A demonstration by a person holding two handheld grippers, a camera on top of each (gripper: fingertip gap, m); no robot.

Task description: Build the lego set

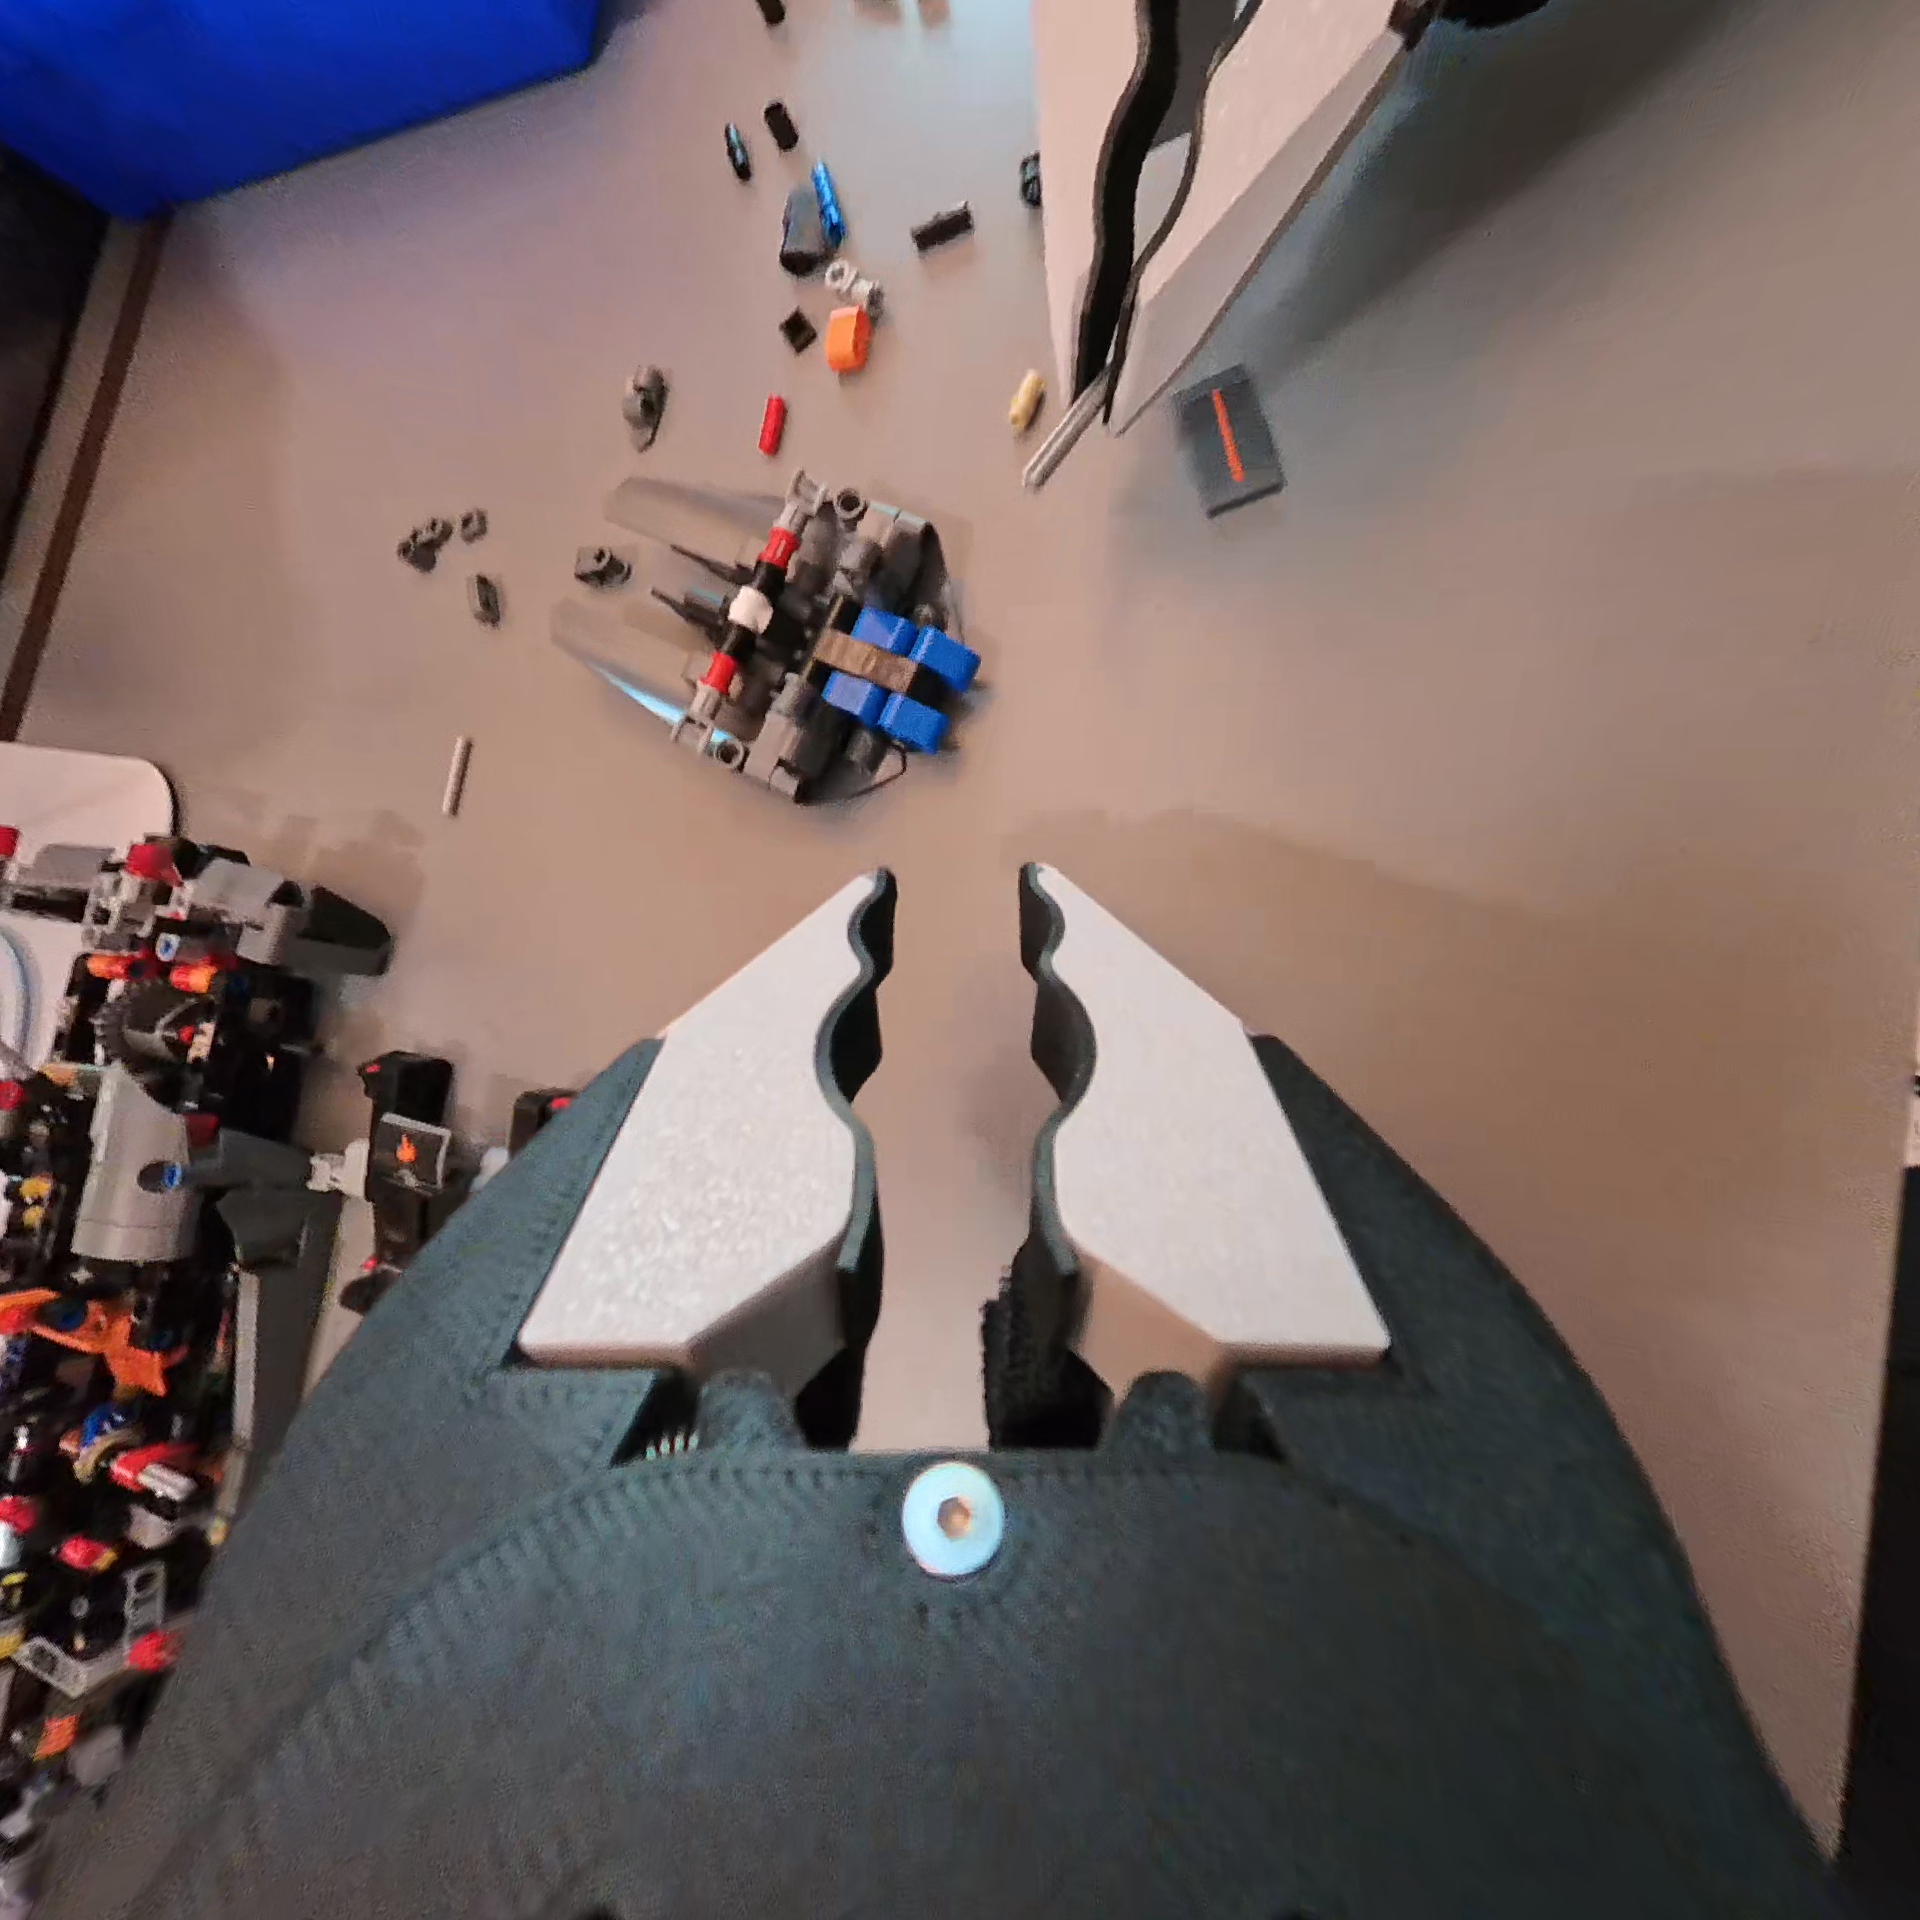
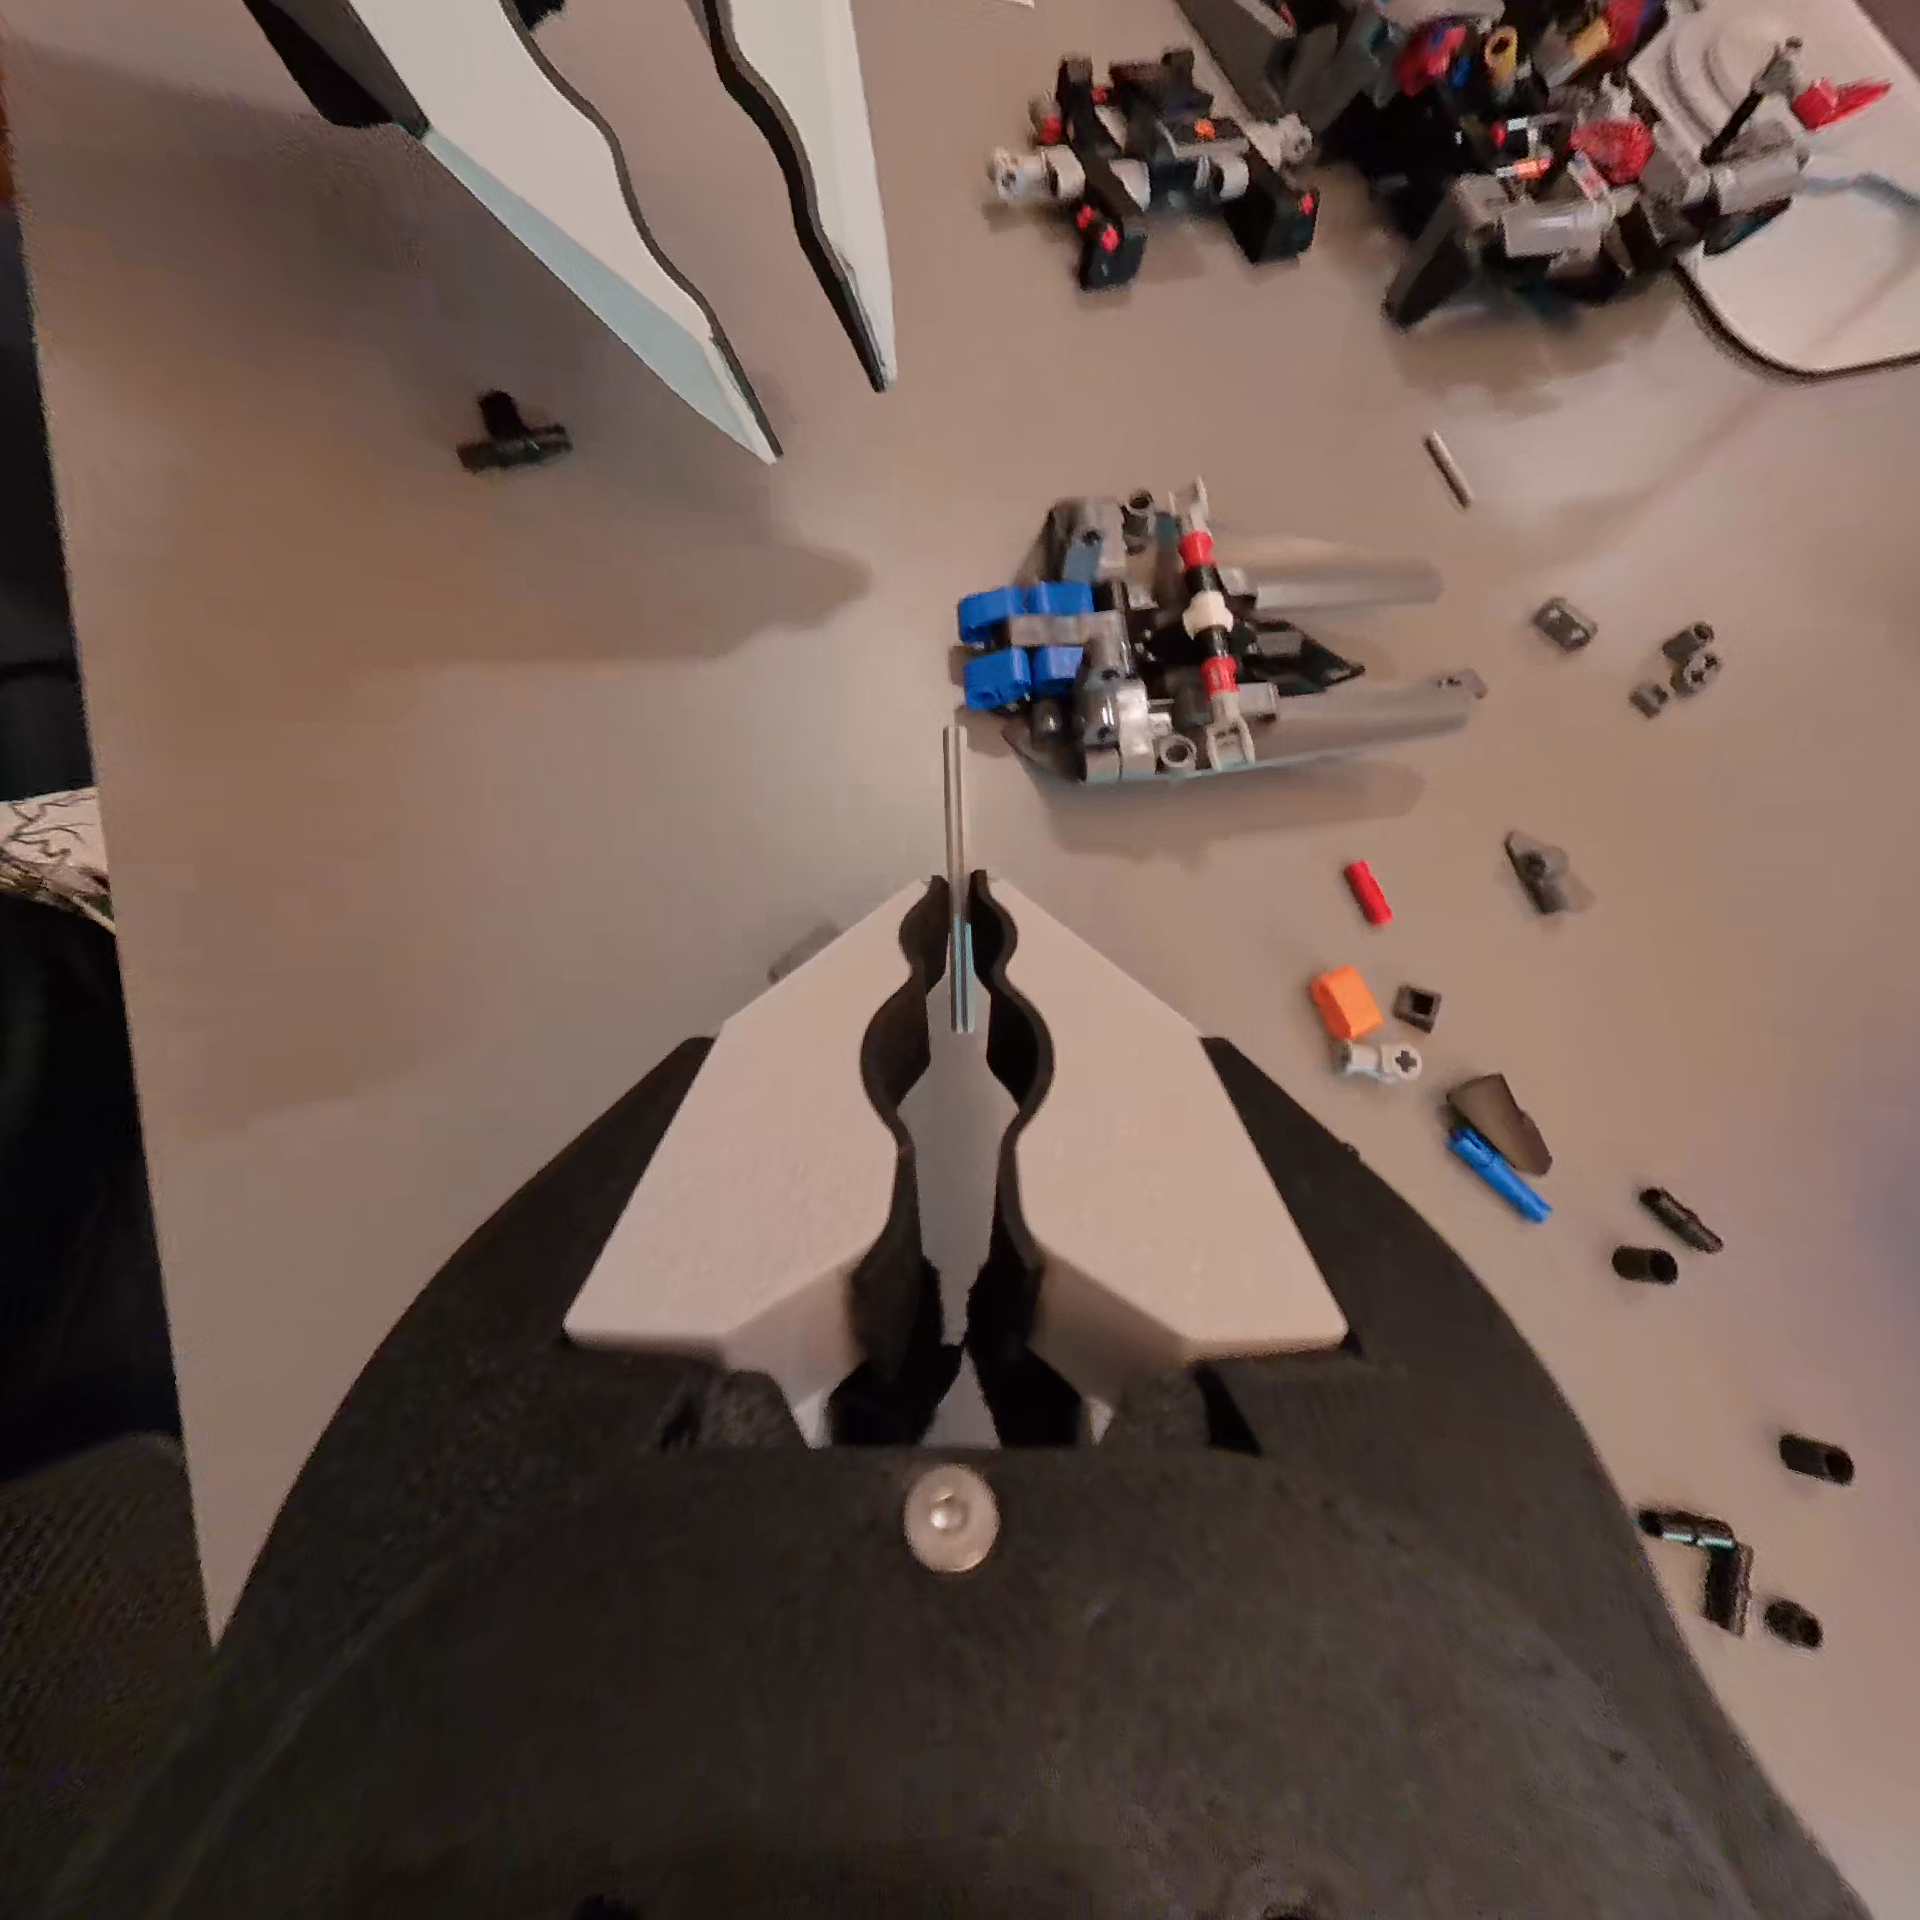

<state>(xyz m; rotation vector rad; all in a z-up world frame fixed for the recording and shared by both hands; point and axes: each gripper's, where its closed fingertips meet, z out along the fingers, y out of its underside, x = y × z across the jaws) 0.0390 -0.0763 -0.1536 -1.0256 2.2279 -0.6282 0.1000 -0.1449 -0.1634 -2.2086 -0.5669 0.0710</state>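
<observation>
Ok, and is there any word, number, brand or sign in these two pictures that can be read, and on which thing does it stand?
No text is legible in either view.
Dark card: an orange strip, too blurred to read.
Small black tile: an orange mark, too small to read.

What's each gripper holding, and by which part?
Right gripper: shut on a thin grey axle, pinched near its lower end at the fingertips, the rest sticking out ahead. Left gripper: open, holding nothing.
</observation>
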